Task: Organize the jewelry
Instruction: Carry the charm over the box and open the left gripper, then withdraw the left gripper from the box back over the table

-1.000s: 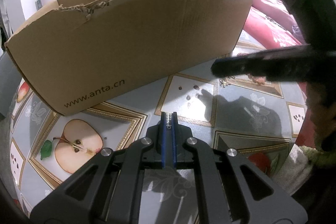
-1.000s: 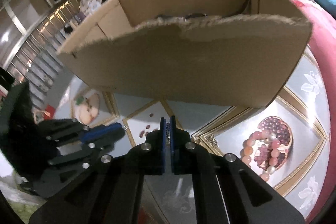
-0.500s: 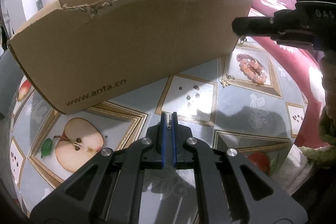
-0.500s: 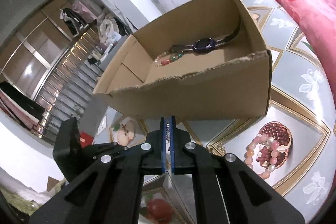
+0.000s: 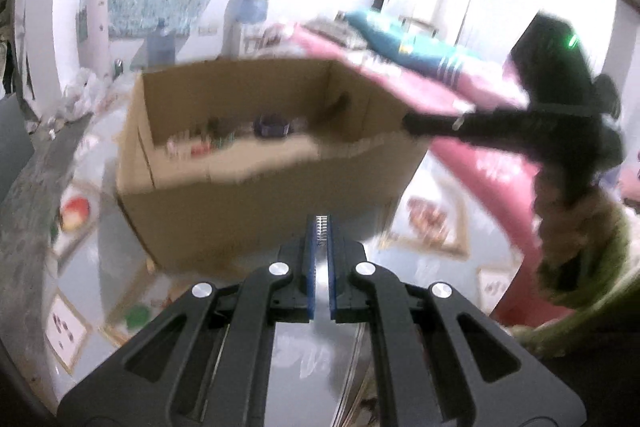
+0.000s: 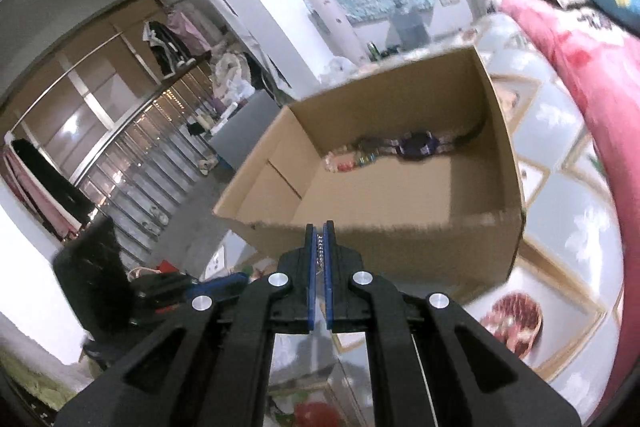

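Seen from the left wrist, a thin silver chain [image 5: 322, 227] is clamped between the pads of the left claw [image 5: 322, 223], with the open cardboard box [image 5: 256, 215] ahead; the view is blurred. From the right wrist, the right claw [image 6: 320, 233] is likewise closed on the chain [image 6: 319, 247], just short of the box [image 6: 384, 247], where a watch [image 6: 418, 145] and beads [image 6: 344, 163] are seen against the far wall.

Fruit-patterned tablecloth [image 6: 560, 155]; red quilt [image 6: 592, 75] at right; far water dispenser [image 5: 250, 11]; left clothes rack [image 6: 176, 35].
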A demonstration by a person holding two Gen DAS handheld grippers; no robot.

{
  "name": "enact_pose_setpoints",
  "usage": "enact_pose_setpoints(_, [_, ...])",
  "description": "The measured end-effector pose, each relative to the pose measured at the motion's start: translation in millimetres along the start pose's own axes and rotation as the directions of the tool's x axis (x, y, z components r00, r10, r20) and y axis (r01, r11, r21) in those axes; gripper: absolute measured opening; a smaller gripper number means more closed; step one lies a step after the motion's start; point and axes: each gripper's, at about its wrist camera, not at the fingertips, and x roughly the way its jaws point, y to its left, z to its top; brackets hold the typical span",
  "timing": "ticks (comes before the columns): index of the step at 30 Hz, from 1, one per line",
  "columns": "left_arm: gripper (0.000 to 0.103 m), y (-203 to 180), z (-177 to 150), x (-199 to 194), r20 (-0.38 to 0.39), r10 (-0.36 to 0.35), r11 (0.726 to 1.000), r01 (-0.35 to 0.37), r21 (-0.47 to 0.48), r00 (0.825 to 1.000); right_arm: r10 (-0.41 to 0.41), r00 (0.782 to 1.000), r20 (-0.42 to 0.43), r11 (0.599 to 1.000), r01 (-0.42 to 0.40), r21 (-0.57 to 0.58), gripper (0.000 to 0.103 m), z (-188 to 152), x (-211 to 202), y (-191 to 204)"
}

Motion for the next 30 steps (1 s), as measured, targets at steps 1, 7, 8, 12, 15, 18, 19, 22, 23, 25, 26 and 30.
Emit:
enact_pose_setpoints(1, [0.004,0.3,7.4,-2.3,0.019,-0.006,1.000,0.006,0.001,1.000,-0.001,1.000,0.007,1.000,0.001,-0.011,0.004,5.2,0.6,1.2])
enact_pose_setpoints(7, [0.004,10.8,53.6,15.5,0.052,0.029,1.000,-0.029,0.007,0.998,-0.021,1.000,0.015,0.998,0.022,-0.061,0.004,33.8,17.0,3.5])
enact_pose_setpoints(8, [0.004,13.6,58.2,22.4,0.041,0.053,0.999,-0.053,0.008,0.998,-0.022,1.000,0.006,0.998,0.022,-0.057,0.004,38.6,22.6,1.2])
enact_pose_setpoints(12, [0.004,35.5,73.2,50.9,-0.036,0.101,0.994,-0.102,-0.026,0.994,-0.052,0.996,-0.072,0.998,0.049,-0.044,0.004,52.5,51.7,-10.0])
enact_pose_setpoints(15, [0.004,50.3,77.8,71.5,-0.084,0.104,0.992,-0.109,-0.061,0.991,-0.075,0.991,-0.112,0.997,0.070,-0.044,0.004,58.9,69.6,-17.3])
enact_pose_setpoints(18, [0.004,59.4,78.4,85.5,-0.121,0.127,0.988,-0.136,-0.067,0.984,-0.089,0.985,-0.149,0.996,0.086,-0.028,0.004,61.5,83.0,-25.0])
enact_pose_setpoints(19, [0.004,62.0,79.2,89.5,-0.131,0.124,0.988,-0.134,-0.073,0.984,-0.093,0.983,-0.160,0.996,0.090,-0.026,0.004,62.3,86.7,-27.3])
enact_pose_setpoints(22, [0.004,66.2,79.6,95.2,-0.148,0.114,0.988,-0.128,-0.091,0.982,-0.092,0.982,-0.167,0.996,0.091,-0.014,0.005,64.7,90.3,-31.5])
enact_pose_setpoints(23, [0.006,67.7,80.0,96.5,-0.151,0.114,0.987,-0.129,-0.094,0.982,-0.090,0.982,-0.166,0.996,0.090,-0.011,0.005,65.8,90.3,-32.6])
enact_pose_setpoints(25, [0.012,70.9,80.2,98.3,-0.155,0.116,0.986,-0.133,-0.101,0.981,-0.086,0.983,-0.162,0.996,0.088,0.002,0.006,67.5,88.6,-37.1])
enact_pose_setpoints(26, [0.015,73.2,80.2,97.8,-0.155,0.116,0.985,-0.134,-0.109,0.981,-0.085,0.984,-0.159,0.996,0.087,0.008,0.007,68.4,87.4,-38.5])
enact_pose_setpoints(30, [0.019,81.1,82.5,90.6,-0.129,0.103,0.982,-0.121,-0.143,0.986,-0.087,0.989,-0.118,0.996,0.089,0.011,0.021,74.3,76.5,-44.0])
